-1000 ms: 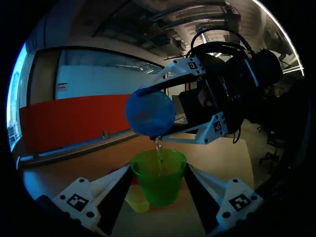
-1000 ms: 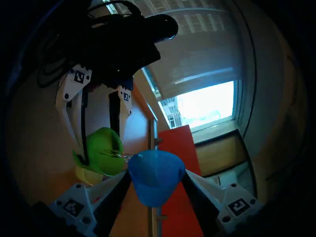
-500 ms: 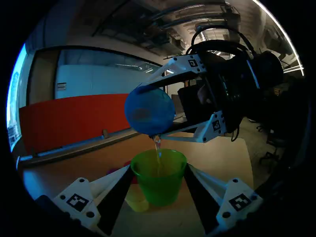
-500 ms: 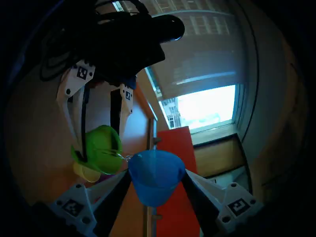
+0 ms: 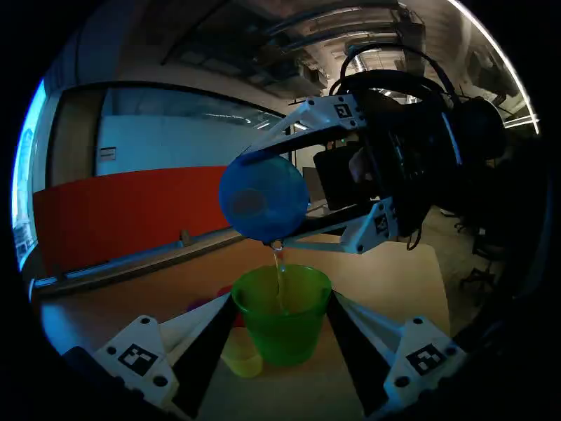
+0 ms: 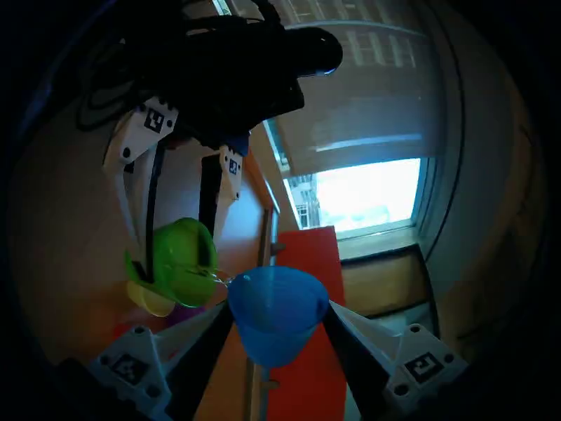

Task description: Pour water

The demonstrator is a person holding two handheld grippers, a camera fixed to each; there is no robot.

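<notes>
Wooden worktop [image 5: 393, 281] in dim light, red wall panel [image 5: 126, 210] behind. Left gripper [image 5: 280, 309] holds green cup [image 5: 282, 330] upright, both fingers pressed on its sides; whether the cup rests on the worktop cannot be told. Right gripper [image 6: 277, 319] is clamped on blue cup [image 6: 277, 309], tipped steeply just above the green one. Thin water stream [image 5: 279, 270] falls from the blue rim into the green cup, landing near centre. Yellow cup [image 5: 242, 358] sits just beside the green cup. Pour judged well along. Risks:
- a thin stream may dribble along the blue rim and drip outside
- sideways drift of either hand would wet the worktop
- green cup's level is hard to read, so overfill is possible
</notes>
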